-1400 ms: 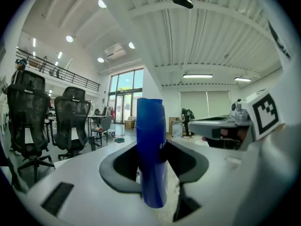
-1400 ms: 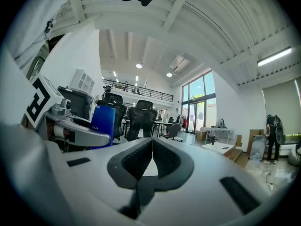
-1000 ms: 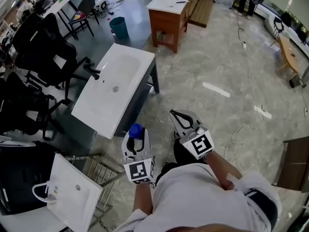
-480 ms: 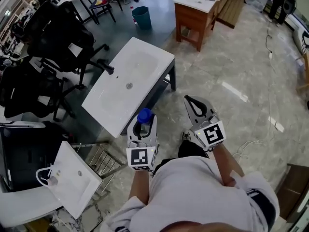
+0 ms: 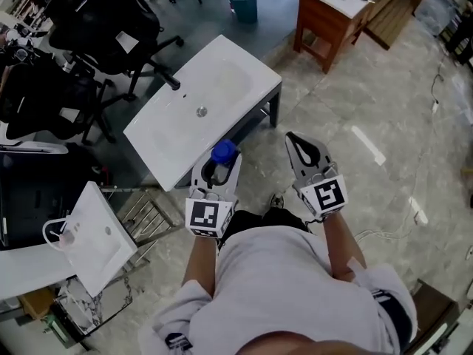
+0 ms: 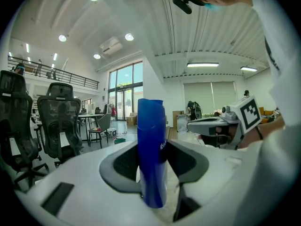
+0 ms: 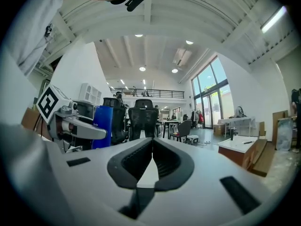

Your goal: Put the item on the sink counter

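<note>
Just short of the near corner of the sink bench [image 5: 185, 135]: grips a blue bottle [image 6: 151, 154] upright in the left claw [image 5: 216, 170], pads pressing on both its sides. Holds the right claw [image 7: 151, 147] fully closed and empty, off to the right of the sink bench, over the floor [image 5: 369, 95].

Risks, as judged:
- Could clip the bench's edge with the bottle's base if brought in too low.
- Could topple on release, being tall and narrow, if set down tilted or on the slope of the basin rather than the flat rim.
- Might then roll toward the drain [image 5: 201, 112] or off the near edge.
- Could knock the black tap [image 5: 168, 83] if carried too far across.

Surface: looks smooth, glossy white, probably slippery; carries only tap and drain.

Room: beyond the sink bench, black office chairs [image 5: 103, 21], a teal bin [image 5: 242, 2], a wooden vanity [image 5: 336, 9]. Nearer than it and to its left, a second white basin [image 5: 92, 231] on a wire rack [image 5: 144, 220]. Glossy stone underfoot.
</note>
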{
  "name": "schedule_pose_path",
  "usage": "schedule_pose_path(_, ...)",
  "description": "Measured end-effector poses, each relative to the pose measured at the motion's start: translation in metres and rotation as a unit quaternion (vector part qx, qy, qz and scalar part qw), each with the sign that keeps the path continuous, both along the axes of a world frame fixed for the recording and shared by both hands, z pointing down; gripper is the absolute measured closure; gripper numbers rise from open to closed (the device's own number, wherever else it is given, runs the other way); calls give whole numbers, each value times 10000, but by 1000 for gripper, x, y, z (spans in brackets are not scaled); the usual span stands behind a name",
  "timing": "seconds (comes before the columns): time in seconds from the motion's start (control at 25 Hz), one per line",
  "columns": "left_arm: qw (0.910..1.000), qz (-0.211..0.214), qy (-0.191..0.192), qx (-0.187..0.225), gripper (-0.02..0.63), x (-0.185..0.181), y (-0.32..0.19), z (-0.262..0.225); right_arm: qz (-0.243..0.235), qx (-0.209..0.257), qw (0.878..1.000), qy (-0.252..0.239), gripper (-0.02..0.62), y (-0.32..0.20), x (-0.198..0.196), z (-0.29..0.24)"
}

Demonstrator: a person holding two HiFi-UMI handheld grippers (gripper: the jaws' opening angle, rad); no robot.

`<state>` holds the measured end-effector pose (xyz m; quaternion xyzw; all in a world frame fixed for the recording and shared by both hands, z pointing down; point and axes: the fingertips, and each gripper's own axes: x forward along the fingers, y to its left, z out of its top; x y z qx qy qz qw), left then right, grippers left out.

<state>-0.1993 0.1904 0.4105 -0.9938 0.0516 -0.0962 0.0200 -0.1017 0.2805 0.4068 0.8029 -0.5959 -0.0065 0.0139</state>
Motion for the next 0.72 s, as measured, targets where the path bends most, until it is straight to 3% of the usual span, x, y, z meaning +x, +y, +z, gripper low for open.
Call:
schedule_pose_path(0.4, 9996, -127, -237, -65, 433, 28, -30, 19, -354, -219, 9989, -204, 591, -32, 28, 23)
schedule_pose_path(0.72, 9994, -147, -186, -247, 433, 55, -75, 31, -536, -469, 9975, -33, 591, -79, 52, 26)
